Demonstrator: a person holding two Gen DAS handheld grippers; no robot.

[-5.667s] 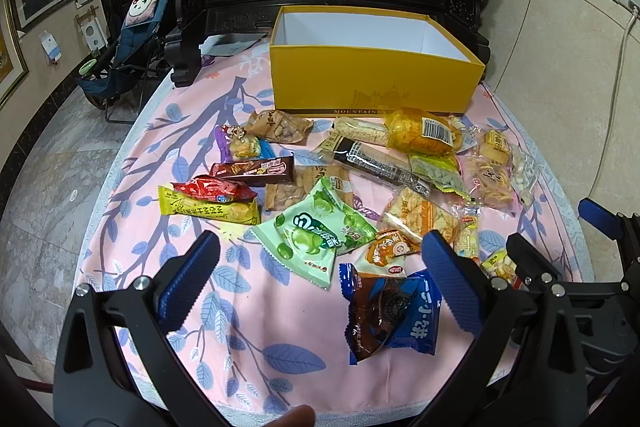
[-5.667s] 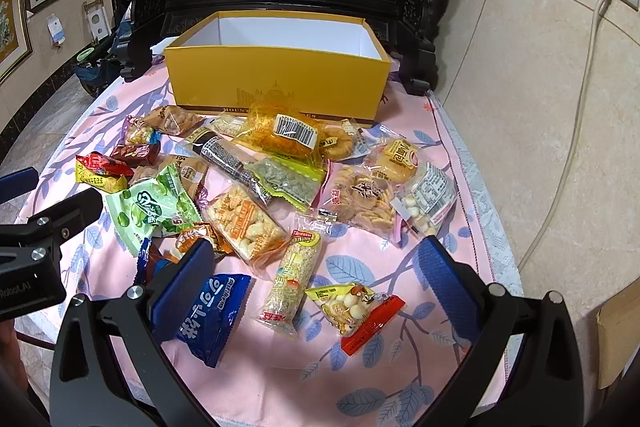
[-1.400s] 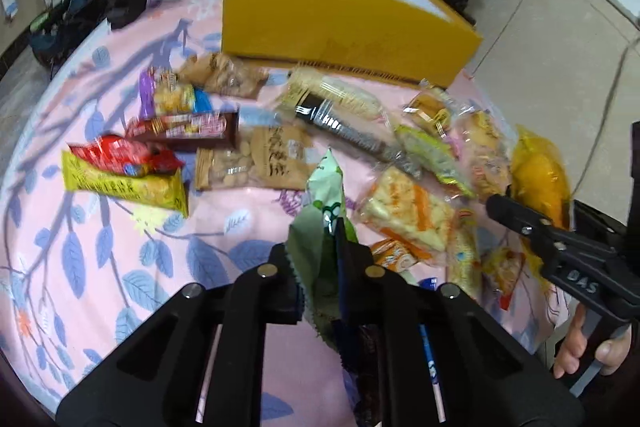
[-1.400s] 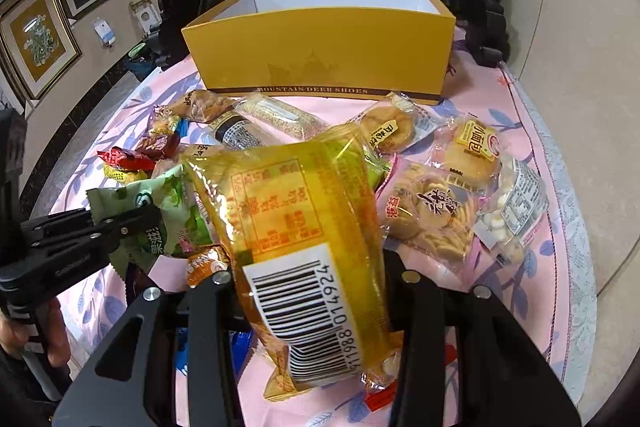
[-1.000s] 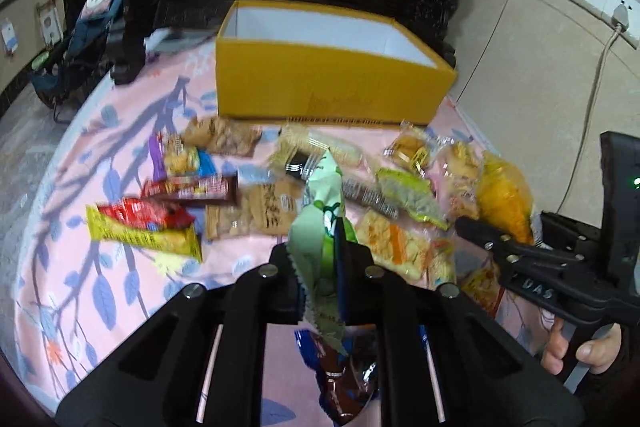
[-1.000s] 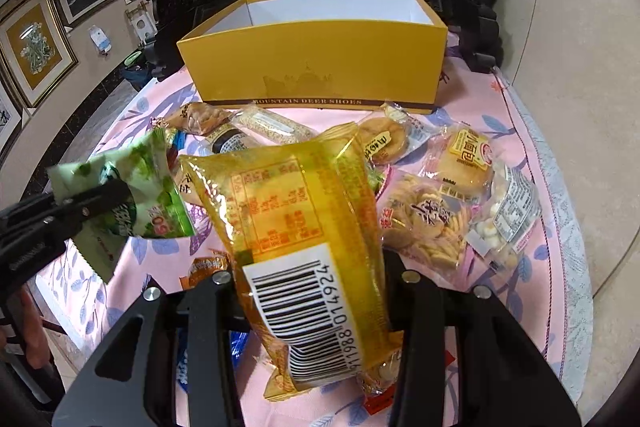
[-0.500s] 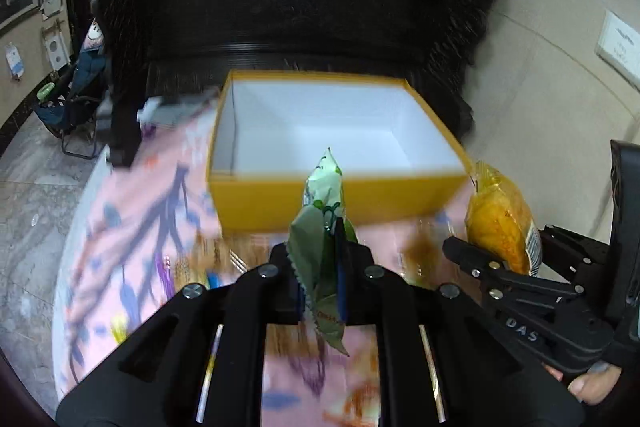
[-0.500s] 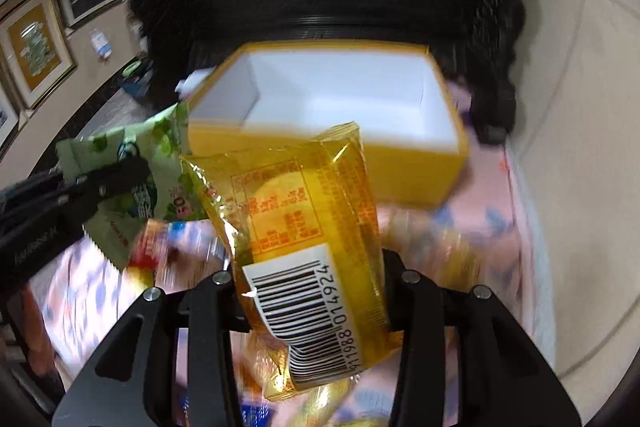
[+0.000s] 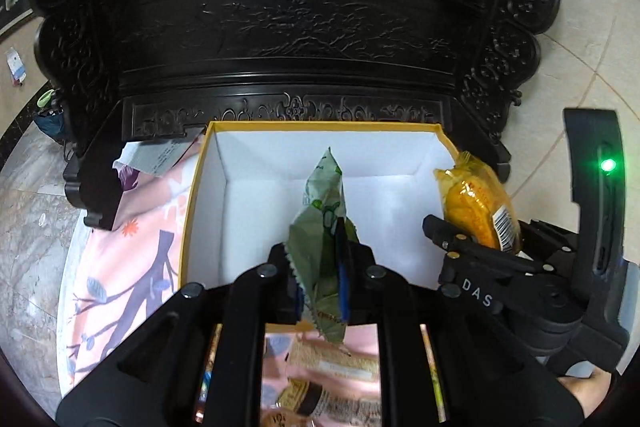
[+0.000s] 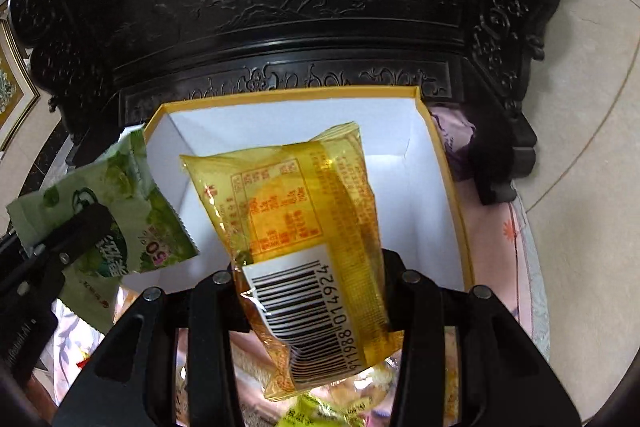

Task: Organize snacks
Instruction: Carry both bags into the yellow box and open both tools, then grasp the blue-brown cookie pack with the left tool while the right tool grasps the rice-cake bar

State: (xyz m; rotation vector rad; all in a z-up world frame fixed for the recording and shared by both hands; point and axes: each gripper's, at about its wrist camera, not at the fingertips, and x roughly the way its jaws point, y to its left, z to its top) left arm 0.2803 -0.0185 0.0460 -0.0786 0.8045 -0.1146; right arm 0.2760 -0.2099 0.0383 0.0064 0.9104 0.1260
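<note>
While the yellow box (image 9: 192, 211) stands open on the pink tablecloth (image 9: 132, 259), its white inside bare, two snack packets hang over it, each gripped by one of the person's tongs. The green packet (image 9: 320, 227) is pinched on edge between the pads of the left gripper (image 9: 320, 291), which are pressed almost together with only the thin wrapper between them; it stands nearly upright above the box's near wall, its pointed top over the white floor. In the right wrist view the same green packet (image 10: 120, 223) shows flat, at the box's left wall, partly outside the rim. The yellow packet (image 10: 304, 227), clear-wrapped with a barcode label at its lower end, is clamped by its sides in the right gripper (image 10: 316, 291), whose jaws stand partly apart around the packet's width. It hangs over the middle of the box (image 10: 448, 187) in that view; from the left wrist view the yellow packet (image 9: 476, 203) sits at the box's right wall, beside the rim, held by the right gripper (image 9: 472, 243).

More snacks (image 9: 332, 367) lie on the cloth in front of the box, partly hidden by the tongs. Behind the box rises a dark carved wooden chair back (image 9: 288, 27), and pale wall tiles (image 9: 592, 43) show to the right.
</note>
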